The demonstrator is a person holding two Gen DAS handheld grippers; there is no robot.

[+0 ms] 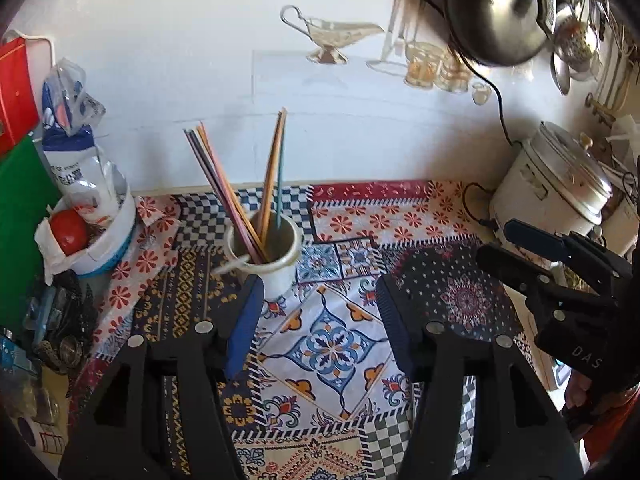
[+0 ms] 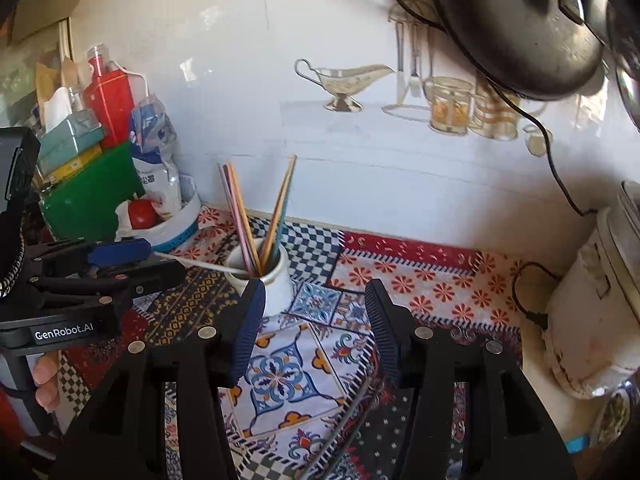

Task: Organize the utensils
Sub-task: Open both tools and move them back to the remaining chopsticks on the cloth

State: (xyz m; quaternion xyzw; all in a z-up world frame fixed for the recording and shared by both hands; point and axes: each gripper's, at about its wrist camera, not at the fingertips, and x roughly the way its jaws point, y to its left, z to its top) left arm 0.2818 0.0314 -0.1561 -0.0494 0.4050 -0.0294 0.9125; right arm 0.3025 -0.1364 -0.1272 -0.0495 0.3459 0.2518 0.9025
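Against the white tiled wall (image 1: 200, 80), near the back edge of the patterned patchwork cloth (image 1: 332, 344), stands the round white ceramic cup (image 1: 276, 276) holding the utensils: long thin coloured chopsticks (image 1: 224, 184) leaning in two bunches, one to the left and one upright to the right, and a single white spoon-like handle (image 2: 192, 263) sticking out over the rim to the left. I cannot count the sticks exactly; I make out about seven. My left gripper (image 1: 320, 296) is held with its two blue-padded jaws parted and nothing between them, its left finger just in front of the cup. My right gripper (image 2: 316, 300) is likewise parted and empty, also just in front of the cup. Between both pairs of jaws lies open cloth with room to move. To the left the space is hemmed in by one white round tub (image 1: 112, 240) with a red tomato (image 1: 68, 232) and a blue-and-white bag (image 1: 80, 152), beside a green board (image 1: 20, 220). To the right stands one white rice cooker (image 1: 556, 184), its black cord (image 1: 500, 104) running up the wall toward a dark metal pan (image 1: 496, 12) hanging overhead.
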